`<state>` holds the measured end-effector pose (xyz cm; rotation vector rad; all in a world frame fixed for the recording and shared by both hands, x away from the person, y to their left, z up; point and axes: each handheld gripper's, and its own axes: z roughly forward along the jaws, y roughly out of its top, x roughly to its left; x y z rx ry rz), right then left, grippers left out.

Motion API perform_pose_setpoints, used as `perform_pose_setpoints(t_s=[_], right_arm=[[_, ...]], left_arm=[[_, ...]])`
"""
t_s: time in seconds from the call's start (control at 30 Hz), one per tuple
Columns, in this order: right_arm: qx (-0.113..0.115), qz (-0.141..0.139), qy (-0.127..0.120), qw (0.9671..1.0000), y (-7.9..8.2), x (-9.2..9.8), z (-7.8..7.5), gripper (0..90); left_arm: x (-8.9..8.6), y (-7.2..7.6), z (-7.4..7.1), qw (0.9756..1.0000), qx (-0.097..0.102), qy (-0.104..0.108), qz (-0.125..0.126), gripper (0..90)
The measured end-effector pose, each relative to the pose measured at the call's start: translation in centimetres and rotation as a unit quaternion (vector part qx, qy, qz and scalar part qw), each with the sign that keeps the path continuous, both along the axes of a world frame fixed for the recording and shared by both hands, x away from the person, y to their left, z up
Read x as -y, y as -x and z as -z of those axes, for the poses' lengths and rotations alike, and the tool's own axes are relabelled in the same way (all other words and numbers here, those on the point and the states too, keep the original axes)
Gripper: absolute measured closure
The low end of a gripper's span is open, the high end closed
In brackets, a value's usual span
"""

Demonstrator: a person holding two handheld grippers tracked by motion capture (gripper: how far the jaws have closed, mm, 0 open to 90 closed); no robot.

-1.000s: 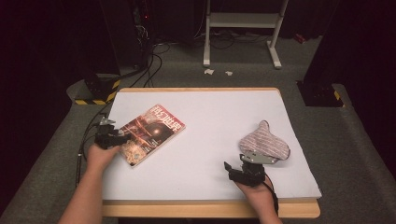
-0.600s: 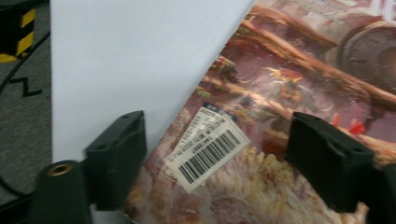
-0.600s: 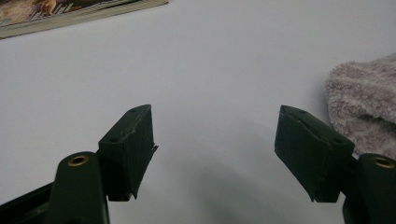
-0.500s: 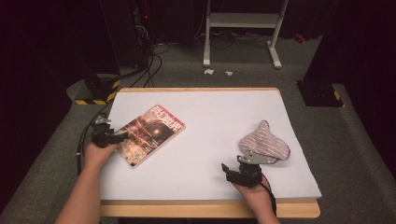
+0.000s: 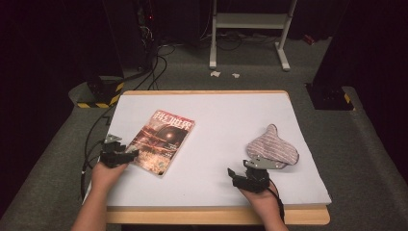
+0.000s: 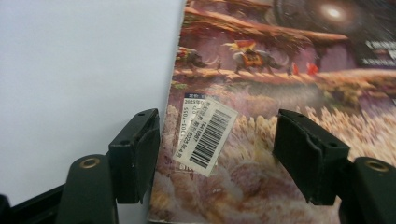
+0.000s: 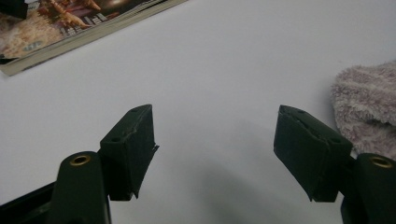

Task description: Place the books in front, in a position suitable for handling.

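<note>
magazine (image 5: 164, 140), glossy, rectangular, cover in reddish-brown fantasy artwork with pale lettering: flat on left half of white rectangular worktop (image 5: 216, 115), turned at an angle, top corner toward far edge, near corner toward front edge. white barcode sticker (image 6: 204, 135) on cover near spine-side lower corner, seen in left gripper view.

left claw (image 5: 126, 155), black, two-jawed, held in person's left hand (image 5: 107, 174): at magazine's lower left edge. jaws spread wide, just been closing a little; in left gripper view one jaw over bare worktop just beside magazine's edge, other jaw over the cover, corner of magazine and barcode sticker between them. pads not pressing on the magazine; whether jaw tips touch the cover cannot be told.

right claw (image 5: 239, 172), black, two-jawed, grey three-cornered plate on top, held in person's right hand (image 5: 260, 195): near front edge on right half of worktop, well apart from magazine. jaws spread wide, bare white surface between them in right gripper view, nothing held.

cloth (image 5: 272, 148), fluffy, pinkish-grey, faintly striped, bunched into a rounded heap: on right side of worktop, just beyond right claw, beside its right jaw in right gripper view, not between the jaws.

wooden edge of worktop (image 5: 216, 215) along front. grey carpeted floor (image 5: 375, 144) around.
</note>
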<state>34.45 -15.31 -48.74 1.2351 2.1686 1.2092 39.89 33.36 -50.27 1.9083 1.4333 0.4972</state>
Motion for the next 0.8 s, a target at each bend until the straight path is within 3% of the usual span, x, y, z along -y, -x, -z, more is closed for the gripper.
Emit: perform_pose_setpoints(t_s=[0.33, 0.47, 0.6, 0.8], right_arm=[[-0.002, -0.004, -0.001, 1.0000, 0.0, 0.1, 0.0, 29.2], [0.000, -0.003, -0.003, 1.0000, 0.0, 0.4, 0.0, 29.3], [0.000, -0.003, -0.002, 1.0000, 0.0, 0.4, 0.0, 29.4], [0.001, -0.001, -0.001, 1.0000, 0.1, 0.6, 0.0, 29.3]], left_arm=[[3.4, 3.7, 0.1, 0.9999, 0.005, 0.006, 0.009, 31.9], [4.1, 4.5, 0.1, 0.9998, 0.009, 0.005, 0.015, 32.0], [4.1, 5.4, -0.3, 0.9992, 0.039, 0.002, 0.010, 36.8], [4.0, 7.0, -1.3, 0.9983, 0.056, -0.010, 0.005, 36.4]])
